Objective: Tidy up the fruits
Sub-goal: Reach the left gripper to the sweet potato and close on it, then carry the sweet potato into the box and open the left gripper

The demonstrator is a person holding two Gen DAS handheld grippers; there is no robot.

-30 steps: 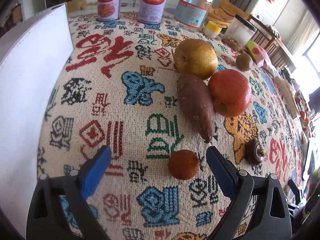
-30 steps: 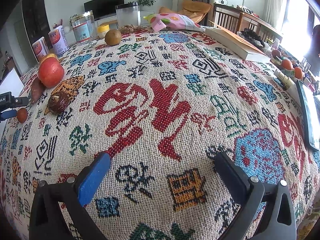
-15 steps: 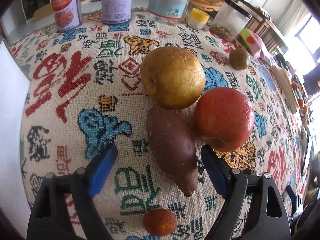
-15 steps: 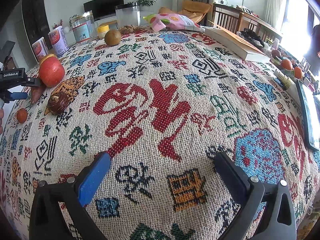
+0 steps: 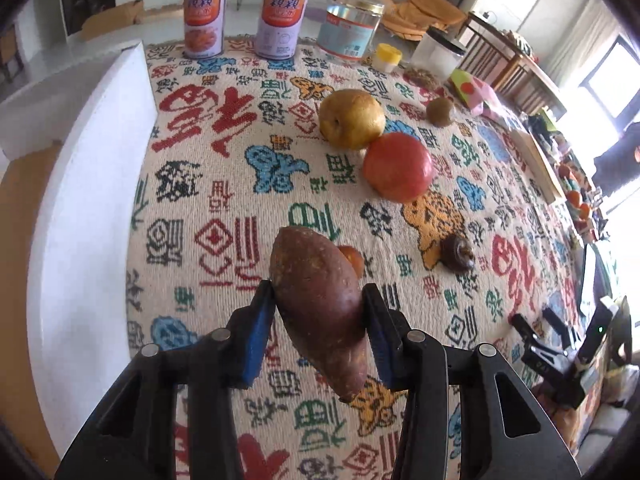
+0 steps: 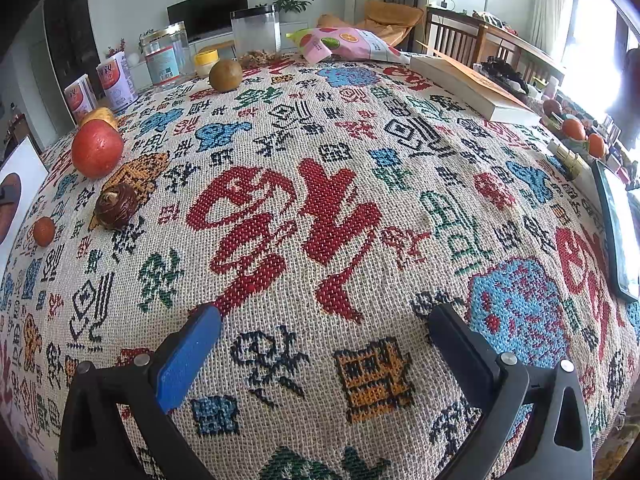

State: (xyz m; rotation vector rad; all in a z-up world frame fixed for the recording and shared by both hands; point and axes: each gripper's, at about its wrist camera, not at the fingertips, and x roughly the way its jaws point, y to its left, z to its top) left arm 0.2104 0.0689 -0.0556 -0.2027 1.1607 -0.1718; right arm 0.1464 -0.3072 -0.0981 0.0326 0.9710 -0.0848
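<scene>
My left gripper [image 5: 318, 294] has its jaws closing, and both blue pads press on a purple-brown sweet potato [image 5: 316, 300] held up off the patterned tablecloth [image 5: 224, 184]. Behind it lie a small orange fruit [image 5: 352, 260], a red apple [image 5: 398, 166], a yellow pear [image 5: 352, 118], a kiwi [image 5: 439, 111] and a dark brown bulb [image 5: 458, 254]. A white box [image 5: 80, 200] stands along the left. My right gripper [image 6: 324, 320] hangs open over bare cloth, far from the apple [image 6: 97, 148] and the bulb [image 6: 116, 205].
Two cans [image 5: 203, 20] and a glass jar [image 5: 350, 28] stand at the table's far edge. A book [image 6: 472, 84], a snack bag [image 6: 344, 44] and a dark tablet [image 6: 616, 232] lie toward the right side.
The left gripper moved forward over the sweet potato, closed on it and lifted it from beside the apple and pear. The right gripper stayed still and open.
</scene>
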